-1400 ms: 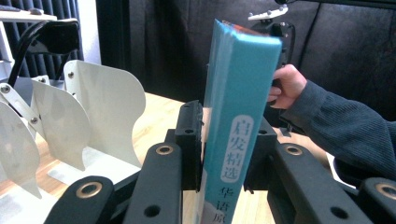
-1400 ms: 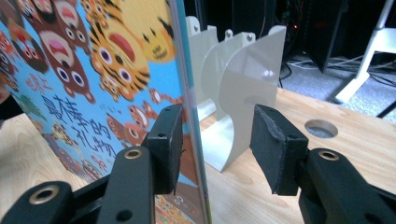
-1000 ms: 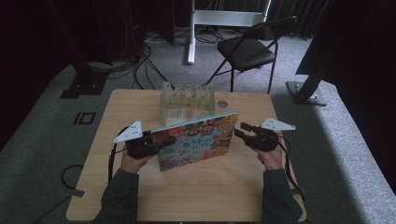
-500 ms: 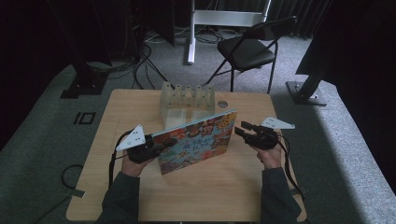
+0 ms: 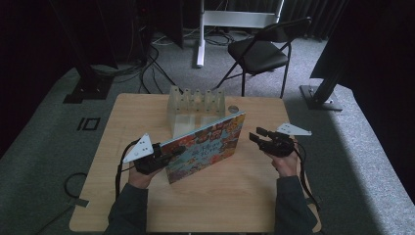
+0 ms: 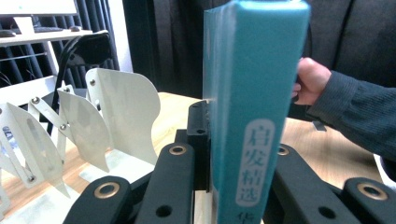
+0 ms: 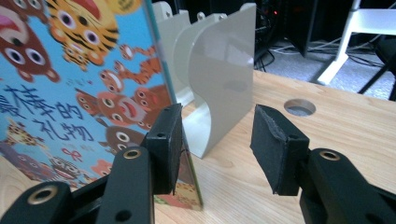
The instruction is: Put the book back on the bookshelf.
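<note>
Picture book (image 5: 205,147) stands on edge at centre frame on the tabletop (image 5: 235,196), in front of the white divider rack (image 5: 195,103). Left claw (image 6: 224,177) clamps its spine; right claw (image 7: 217,149) released, jaws apart beside the cover's far edge.

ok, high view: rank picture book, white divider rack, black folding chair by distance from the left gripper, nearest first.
From the left gripper:
1. picture book, clamped in its jaws, standing on edge mid-table.
2. white divider rack, behind the book at the table's far edge.
3. black folding chair, on the floor beyond the table.
</note>
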A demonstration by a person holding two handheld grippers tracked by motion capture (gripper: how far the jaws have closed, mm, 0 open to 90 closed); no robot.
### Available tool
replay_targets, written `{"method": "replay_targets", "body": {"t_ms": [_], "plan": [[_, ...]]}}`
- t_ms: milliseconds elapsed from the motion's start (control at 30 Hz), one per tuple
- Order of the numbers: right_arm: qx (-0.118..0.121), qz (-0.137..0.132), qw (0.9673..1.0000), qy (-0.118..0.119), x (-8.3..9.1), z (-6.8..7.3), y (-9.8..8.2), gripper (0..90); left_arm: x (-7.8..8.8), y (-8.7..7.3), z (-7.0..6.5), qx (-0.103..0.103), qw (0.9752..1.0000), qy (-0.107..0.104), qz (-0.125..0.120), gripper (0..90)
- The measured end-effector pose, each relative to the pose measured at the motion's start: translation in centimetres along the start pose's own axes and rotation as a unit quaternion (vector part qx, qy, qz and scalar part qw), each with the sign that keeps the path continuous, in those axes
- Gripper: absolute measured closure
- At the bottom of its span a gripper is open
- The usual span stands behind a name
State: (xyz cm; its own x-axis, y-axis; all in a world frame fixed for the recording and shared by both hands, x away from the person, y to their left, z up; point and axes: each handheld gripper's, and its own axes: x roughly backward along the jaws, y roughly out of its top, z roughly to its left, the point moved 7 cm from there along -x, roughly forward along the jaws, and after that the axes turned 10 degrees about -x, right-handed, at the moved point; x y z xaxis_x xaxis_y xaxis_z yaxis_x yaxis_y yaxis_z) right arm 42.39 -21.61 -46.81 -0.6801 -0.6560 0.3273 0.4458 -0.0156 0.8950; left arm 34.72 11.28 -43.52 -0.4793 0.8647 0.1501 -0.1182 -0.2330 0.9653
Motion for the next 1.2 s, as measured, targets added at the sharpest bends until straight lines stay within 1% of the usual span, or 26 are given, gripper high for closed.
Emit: {"method": "replay_targets", "body": {"t_ms": [100,167,233,333,467,667,733,800,900,1067,1200], "plan": [[0.002,0.006,1.0,-0.007,-0.2,-0.1,-0.4,52.3,0.0,-0.1,0.1,0.011,0.9999,0.004,-0.008,79.6],[0.002,0.011,0.9999,-0.01,-0.4,-0.2,-0.6,51.6,0.1,0.0,0.3,0.025,0.9993,0.004,-0.028,77.0],[0.005,0.016,0.9998,-0.014,-0.5,-0.2,-0.9,51.2,0.1,0.0,0.4,0.031,0.9988,0.008,-0.036,75.1],[0.006,0.021,0.9996,-0.015,-0.7,-0.3,-1.3,50.9,-0.1,-0.1,0.6,0.035,0.9987,0.01,-0.037,73.6],[0.006,0.022,0.9996,-0.018,-0.6,-0.5,-1.4,50.7,-0.3,-0.3,0.6,0.039,0.9985,0.007,-0.038,73.3],[0.002,0.025,0.9995,-0.02,-0.4,-0.8,-1.8,50.5,-0.7,-0.6,0.3,0.046,0.9982,-0.007,-0.038,73.6],[0.001,0.028,0.9994,-0.021,-0.5,-0.9,-2.0,50.4,-0.9,-0.6,0.2,0.046,0.9982,-0.01,-0.038,73.6],[0.005,0.034,0.9991,-0.027,-0.5,-1.0,-2.3,49.9,-1.1,-0.7,0.1,0.046,0.9982,-0.012,-0.036,73.6],[0.005,0.038,0.9988,-0.031,-0.6,-1.2,-2.7,49.5,-1.5,-1.0,-0.1,0.047,0.9982,-0.012,-0.035,72.5],[0.001,0.045,0.9983,-0.037,-0.5,-1.7,-3.4,49.0,-2.0,-1.4,-0.3,0.054,0.9978,-0.014,-0.037,71.3],[-0.004,0.047,0.9981,-0.04,-0.3,-2.1,-3.9,48.9,-2.0,-1.4,-0.3,0.059,0.9971,-0.008,-0.047,71.0]]}}
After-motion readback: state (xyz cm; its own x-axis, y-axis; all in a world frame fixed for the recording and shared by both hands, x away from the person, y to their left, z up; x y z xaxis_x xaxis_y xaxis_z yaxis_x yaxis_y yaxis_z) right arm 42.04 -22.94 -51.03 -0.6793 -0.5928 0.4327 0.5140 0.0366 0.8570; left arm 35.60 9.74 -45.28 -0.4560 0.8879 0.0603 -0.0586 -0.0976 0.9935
